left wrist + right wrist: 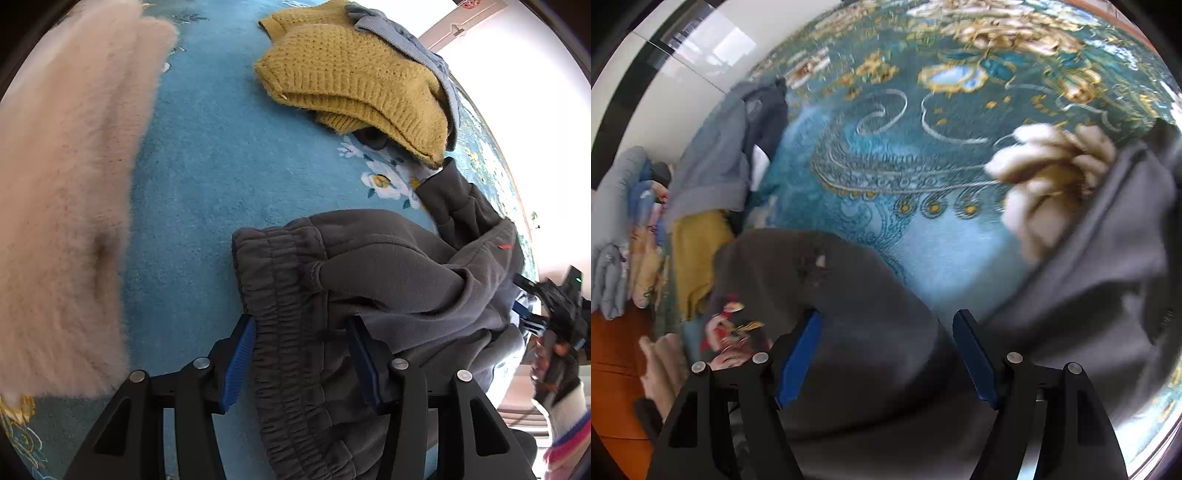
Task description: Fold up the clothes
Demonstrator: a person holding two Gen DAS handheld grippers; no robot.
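Dark grey sweatpants [369, 280] lie crumpled on the blue carpet [207, 155]. My left gripper [301, 332] is open, its blue pads on either side of the gathered elastic waistband [280, 295]. In the right wrist view the grey sweatpants [871, 332] fill the lower half, and my right gripper [886, 332] is open with the fabric between its fingers. The right gripper also shows at the right edge of the left wrist view [554, 306]. The right wrist view is blurred.
A folded yellow knit sweater [354, 81] with a grey-blue garment [413, 44] lies beyond the pants. A fluffy cream garment [62, 184] fills the left. A bare hand [1045, 173] shows at the right; a pile of clothes [713, 166] lies at the left.
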